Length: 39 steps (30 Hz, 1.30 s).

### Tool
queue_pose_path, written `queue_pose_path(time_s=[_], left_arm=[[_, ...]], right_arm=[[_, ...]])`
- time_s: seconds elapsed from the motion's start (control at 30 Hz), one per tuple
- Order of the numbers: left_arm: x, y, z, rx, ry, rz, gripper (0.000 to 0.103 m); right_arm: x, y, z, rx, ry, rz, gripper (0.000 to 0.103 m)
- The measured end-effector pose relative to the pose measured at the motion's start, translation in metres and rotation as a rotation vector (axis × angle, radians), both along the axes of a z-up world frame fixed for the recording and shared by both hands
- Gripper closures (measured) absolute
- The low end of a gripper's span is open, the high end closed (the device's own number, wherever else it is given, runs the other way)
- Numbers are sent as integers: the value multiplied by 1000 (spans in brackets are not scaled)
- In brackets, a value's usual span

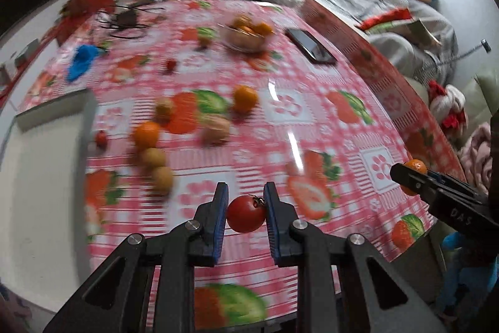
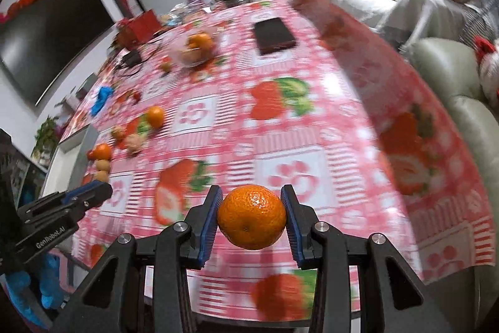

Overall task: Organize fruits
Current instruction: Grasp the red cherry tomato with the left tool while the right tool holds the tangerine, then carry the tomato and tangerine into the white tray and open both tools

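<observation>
Both wrist views above shared table [image 1: 312, 120]

We hold one mandarin [image 2: 252, 217] clamped in our right gripper [image 2: 252, 220] above the checked tablecloth [image 2: 327, 127]; fruit bowl [image 2: 196, 50] far left.

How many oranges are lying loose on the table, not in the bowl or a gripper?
2: one orange beside the printed green leaf mid-table, another orange nearer the table's left edge, above two tan fruits. The blur may hide more.
</observation>
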<state>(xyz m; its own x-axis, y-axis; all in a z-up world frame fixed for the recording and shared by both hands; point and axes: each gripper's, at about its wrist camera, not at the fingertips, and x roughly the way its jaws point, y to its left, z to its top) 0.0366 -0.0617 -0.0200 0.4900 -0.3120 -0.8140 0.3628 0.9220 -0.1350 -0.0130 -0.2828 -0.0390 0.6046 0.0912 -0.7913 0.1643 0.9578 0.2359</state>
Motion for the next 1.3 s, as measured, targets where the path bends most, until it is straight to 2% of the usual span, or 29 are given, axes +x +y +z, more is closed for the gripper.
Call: queue_pose_path(time_s=[0.33, 0.6, 0.83, 1.07, 1.13, 1.2, 1.23, 1.27, 1.3], left_arm=[[14, 123, 17, -16, -45, 189, 77], [26, 215, 3, 31, -24, 359, 78], [27, 251, -26, 49, 37, 414, 78], [33, 267, -52, 55, 103, 443, 77], [32, 268, -54, 51, 92, 440, 76], [32, 266, -53, 64, 86, 428, 67], [33, 265, -54, 72, 82, 426, 51], [32, 265, -53, 78, 79, 428, 34], [31, 265, -53, 85, 69, 439, 29]], right_arm=[[48, 117, 21, -30, -2, 202, 63], [87, 228, 26, -15, -4, 399, 63], [108, 308, 12, 29, 37, 541, 63], [127, 342, -12, 62, 108, 586, 63], [128, 344, -16, 60, 124, 587, 63], [130, 347, -20, 63, 144, 594, 62], [130, 347, -21, 71, 151, 600, 62], [131, 348, -22, 75, 156, 602, 55], [131, 349, -22, 76, 160, 603, 49]])
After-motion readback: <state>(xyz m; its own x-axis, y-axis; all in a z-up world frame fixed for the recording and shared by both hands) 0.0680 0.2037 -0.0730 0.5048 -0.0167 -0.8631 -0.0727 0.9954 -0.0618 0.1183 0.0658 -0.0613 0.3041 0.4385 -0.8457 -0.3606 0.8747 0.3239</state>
